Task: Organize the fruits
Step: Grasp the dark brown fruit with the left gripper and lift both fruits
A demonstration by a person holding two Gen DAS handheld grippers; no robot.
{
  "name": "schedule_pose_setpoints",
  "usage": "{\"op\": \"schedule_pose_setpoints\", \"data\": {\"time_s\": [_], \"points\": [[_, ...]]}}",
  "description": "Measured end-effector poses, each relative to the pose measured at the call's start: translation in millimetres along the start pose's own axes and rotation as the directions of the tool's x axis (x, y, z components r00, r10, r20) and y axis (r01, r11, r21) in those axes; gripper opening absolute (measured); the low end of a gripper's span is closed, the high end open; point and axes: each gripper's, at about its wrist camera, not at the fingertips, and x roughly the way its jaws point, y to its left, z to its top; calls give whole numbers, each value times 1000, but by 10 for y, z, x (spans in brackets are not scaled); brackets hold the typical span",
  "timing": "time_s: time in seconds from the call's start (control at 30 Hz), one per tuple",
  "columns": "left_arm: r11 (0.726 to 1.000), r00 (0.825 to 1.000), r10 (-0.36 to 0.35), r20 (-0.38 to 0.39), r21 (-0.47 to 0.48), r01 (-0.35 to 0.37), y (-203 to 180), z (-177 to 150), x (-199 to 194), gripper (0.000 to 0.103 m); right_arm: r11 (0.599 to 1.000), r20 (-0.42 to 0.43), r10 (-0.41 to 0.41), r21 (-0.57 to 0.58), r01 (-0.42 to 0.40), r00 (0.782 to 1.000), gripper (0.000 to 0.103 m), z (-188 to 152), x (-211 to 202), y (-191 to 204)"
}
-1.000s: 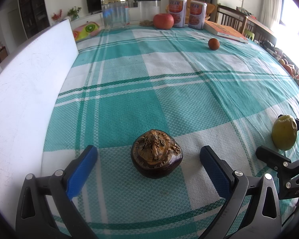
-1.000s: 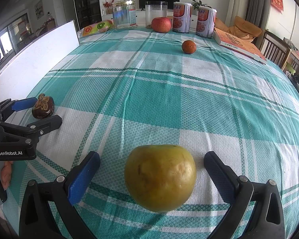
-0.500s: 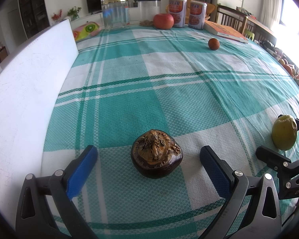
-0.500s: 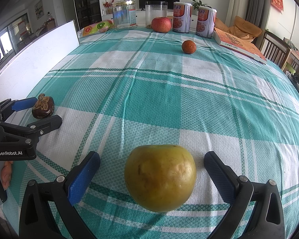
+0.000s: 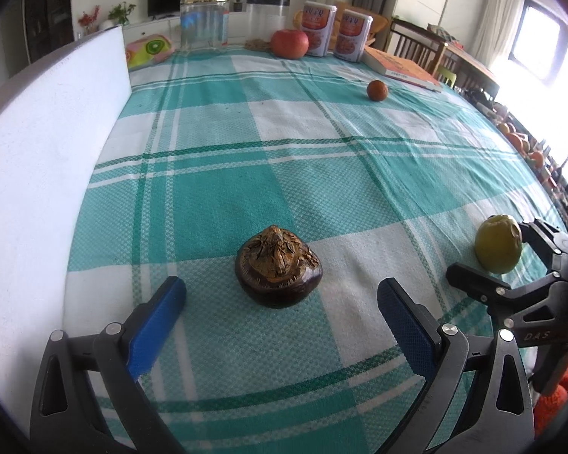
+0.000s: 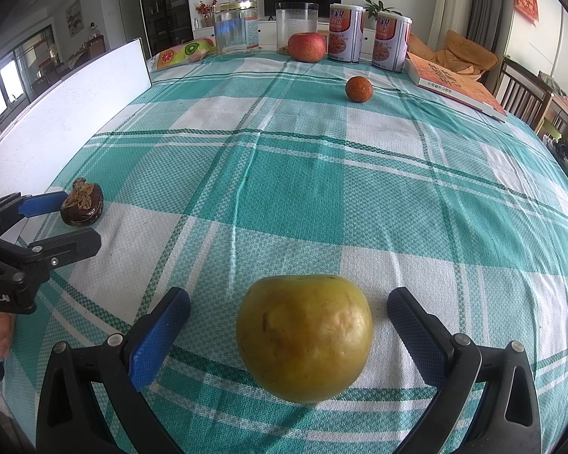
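**Both tools staged on fruit, no change over the last second**

Your left tool (image 5: pixel 280 295) is spread wide, with the dark brown mangosteen (image 5: pixel 278 266) sitting between its blue pads on the counter (image 5: pixel 322 174), touching neither. The fruit rests calyx-up, slightly ahead of the fingertips.

Your right tool (image 6: pixel 289 302) is likewise spread, straddling the yellow-green pear (image 6: pixel 304 336). Both pads stand just clear of the skin; the pear sits on the checked cloth, not lifted.

Compared with the views a second and half a second back: nothing has shifted. Same fruit positions, same jaw spread, same framing. Judgement: you are paused at pre-grasp on both sides, and no closing has begun.

Ahead of both tools, well apart: a small orange fruit (image 6: pixel 358 89), and a red apple (image 6: pixel 306 47) at the far edge beside the cans (image 6: pixel 346 34).

Meaning for the task: no fruit is yet gathered. The likely next step is to press each tool together. The pear is broad and smooth, so it may slip; the mangosteen is low, so you may need to push the pads further forward.
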Motion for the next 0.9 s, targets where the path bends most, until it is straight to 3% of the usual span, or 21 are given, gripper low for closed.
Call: {"op": "schedule_pose_setpoints", "data": {"time_s": [0.1, 0.2, 0.27, 0.3, 0.47, 0.57, 0.7, 0.77, 0.8, 0.87, 0.9], "points": [[997, 1000, 28, -2, 72, -28, -121, 6, 19, 99, 1000, 0, 0, 0, 0, 1000, 103, -2, 4, -2], [991, 996, 93, 4, 97, -93, -166, 79, 75, 78, 1000, 0, 0, 0, 0, 1000, 103, -6, 10, -4], [993, 995, 95, 17, 70, -96, -140, 108, 65, 52, 1000, 0, 0, 0, 0, 1000, 103, -6, 11, -5], [991, 994, 110, 10, 70, -110, -137, 117, 62, 46, 1000, 0, 0, 0, 0, 1000, 103, -3, 7, -4], [1000, 999, 24, -22, 4, -23, -84, 10, -70, 46, 1000, -4, 2, 5, -2, 1000, 103, 3, 19, -7], [998, 997, -44, -56, -42, 42, -52, -58, -176, 46, 997, -96, 66, -41, -70, 993, 103, 101, 48, -28], [994, 994, -96, -61, -63, 92, -54, -143, -364, 46, 985, -187, 169, 77, -158, 968, 103, 103, -83, -212], [992, 992, -108, -58, -65, 104, -77, -162, -437, 46, 985, -182, 163, 86, -150, 970, 100, 76, -163, -219], [991, 991, -117, -58, -68, 113, -93, -165, -463, 46, 987, -189, 151, 82, -138, 970, 98, 66, -170, -203], [989, 989, -133, -58, -66, 129, -126, -152, -503, 46, 986, -205, 151, 94, -135, 967, 74, 58, -144, -185], [989, 989, -137, -58, -61, 134, -147, -147, -527, 46, 987, -201, 140, 109, -120, 970, 68, 70, -134, -195]]}}
